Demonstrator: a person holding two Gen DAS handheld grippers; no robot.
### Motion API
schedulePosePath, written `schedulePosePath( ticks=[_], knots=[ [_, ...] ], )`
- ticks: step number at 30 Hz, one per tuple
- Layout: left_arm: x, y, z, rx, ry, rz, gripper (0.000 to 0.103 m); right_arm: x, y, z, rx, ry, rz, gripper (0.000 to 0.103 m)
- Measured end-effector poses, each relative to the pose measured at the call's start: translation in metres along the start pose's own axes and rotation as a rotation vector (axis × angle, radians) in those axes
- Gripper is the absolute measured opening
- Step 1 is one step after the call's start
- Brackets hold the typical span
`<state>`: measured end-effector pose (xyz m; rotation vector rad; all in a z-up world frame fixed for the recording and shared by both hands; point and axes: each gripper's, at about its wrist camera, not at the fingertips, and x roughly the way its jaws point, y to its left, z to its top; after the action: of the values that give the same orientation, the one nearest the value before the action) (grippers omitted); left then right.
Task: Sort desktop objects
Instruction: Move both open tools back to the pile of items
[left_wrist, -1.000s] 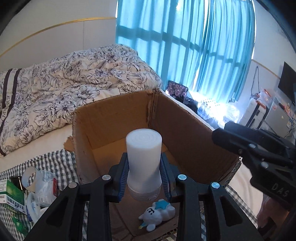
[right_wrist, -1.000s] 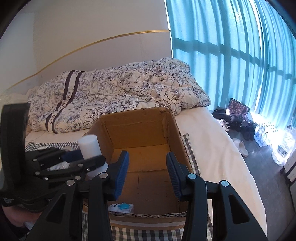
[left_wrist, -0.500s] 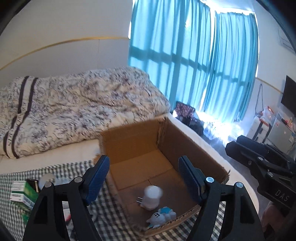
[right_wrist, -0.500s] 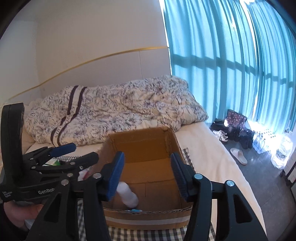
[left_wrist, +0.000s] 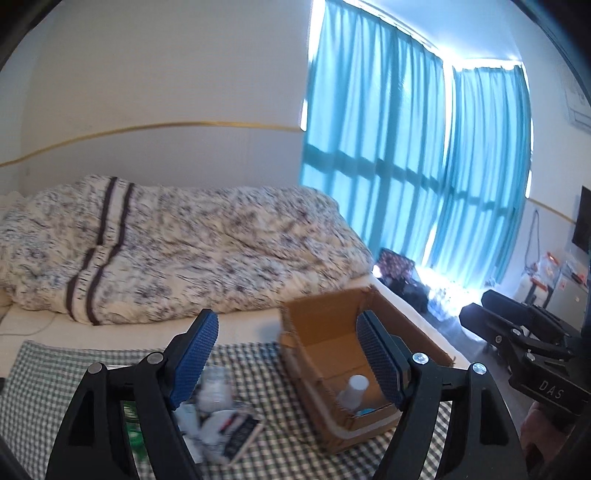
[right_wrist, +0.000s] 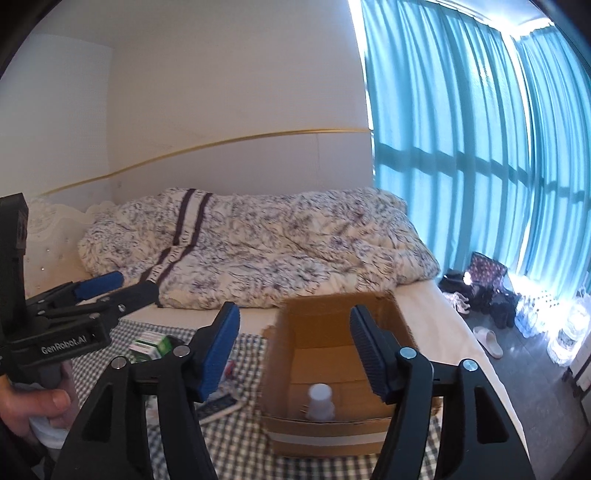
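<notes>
An open cardboard box (left_wrist: 332, 325) (right_wrist: 328, 317) stands on the checked cloth (left_wrist: 266, 373) (right_wrist: 236, 439). Inside it stands a white cylinder bottle (left_wrist: 354, 389) (right_wrist: 320, 402), beside a scrap of blue toy (left_wrist: 365, 410). My left gripper (left_wrist: 286, 360) is open and empty, raised above and left of the box; it also shows at the left of the right wrist view (right_wrist: 110, 286). My right gripper (right_wrist: 293, 347) is open and empty, well above the box; its body sits at the far right of the left wrist view (left_wrist: 517, 343).
A blurred pile of small items (left_wrist: 218, 417) lies on the cloth left of the box, including a green and white carton (right_wrist: 151, 345). A floral quilt (left_wrist: 177, 251) covers the bed behind. Curtains (right_wrist: 480, 166), shoes and bags fill the floor at right.
My left gripper opened and let the white bottle drop into the box, then pulled up and back leftward. The right gripper also rose away from the box.
</notes>
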<state>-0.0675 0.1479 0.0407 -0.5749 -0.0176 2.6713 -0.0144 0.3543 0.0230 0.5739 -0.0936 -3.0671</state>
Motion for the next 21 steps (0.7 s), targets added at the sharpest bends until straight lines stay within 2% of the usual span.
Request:
schedulePosePath(
  ticks=[4, 6, 8, 12, 17, 21],
  knots=[
    [-0.027, 0.029, 0.003, -0.027, -0.032, 0.049, 0.081, -0.005, 0.026, 0.004, -0.020, -0.012, 0.020, 0.071],
    [-0.039, 0.044, 0.003, -0.042, -0.043, 0.074, 0.082, -0.008, 0.038, 0.006, -0.021, -0.015, 0.035, 0.077],
    [-0.052, 0.059, 0.003, -0.056, -0.060, 0.098, 0.090, -0.011, 0.051, 0.008, -0.028, -0.022, 0.041, 0.086],
    [-0.076, 0.086, -0.001, -0.071, -0.090, 0.154, 0.093, -0.015, 0.075, 0.010, -0.053, -0.034, 0.053, 0.090],
    [-0.097, 0.116, -0.008, -0.091, -0.108, 0.205, 0.103, -0.011, 0.102, 0.009, -0.070, -0.041, 0.073, 0.103],
    [-0.107, 0.140, -0.014, -0.116, -0.116, 0.243, 0.103, -0.002, 0.119, 0.007, -0.082, -0.023, 0.089, 0.103]
  ],
)
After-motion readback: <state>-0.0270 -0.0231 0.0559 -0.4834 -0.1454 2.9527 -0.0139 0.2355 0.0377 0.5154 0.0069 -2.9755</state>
